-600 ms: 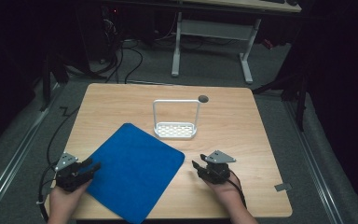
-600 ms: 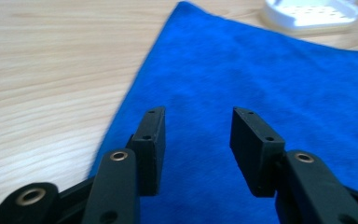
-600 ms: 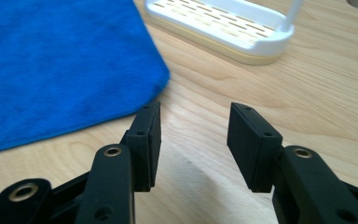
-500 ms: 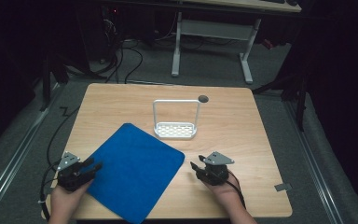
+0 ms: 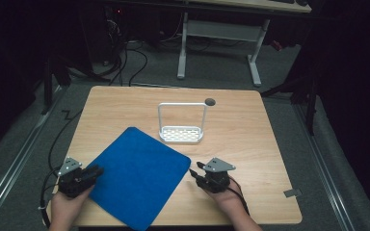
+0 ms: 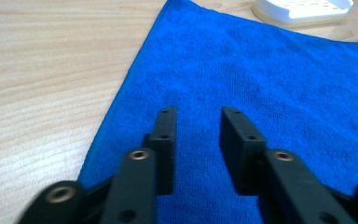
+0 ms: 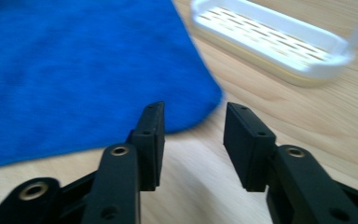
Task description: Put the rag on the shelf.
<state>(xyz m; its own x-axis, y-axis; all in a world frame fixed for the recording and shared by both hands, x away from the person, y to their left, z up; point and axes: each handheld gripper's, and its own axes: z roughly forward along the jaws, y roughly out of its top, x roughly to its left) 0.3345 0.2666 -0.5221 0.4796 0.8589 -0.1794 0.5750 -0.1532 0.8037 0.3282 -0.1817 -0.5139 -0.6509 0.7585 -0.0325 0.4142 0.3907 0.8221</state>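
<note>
A blue cloth lies flat on the wooden table, one corner pointing at the front edge. My left gripper is at the cloth's left edge, its jaws open and apart just above the blue fabric with nothing pinched between them. My right gripper is beside the cloth's right corner, open over bare wood. A white slotted tray with a tall wire handle stands behind the cloth; its base is ahead of the right gripper.
A dark round hole sits in the table near the far edge. A small grey tag lies at the table's right front corner. Desk legs and cables stand on the floor beyond the table.
The right gripper has edged a little left toward the cloth's corner. The left gripper stays about where it was at the cloth's left edge.
</note>
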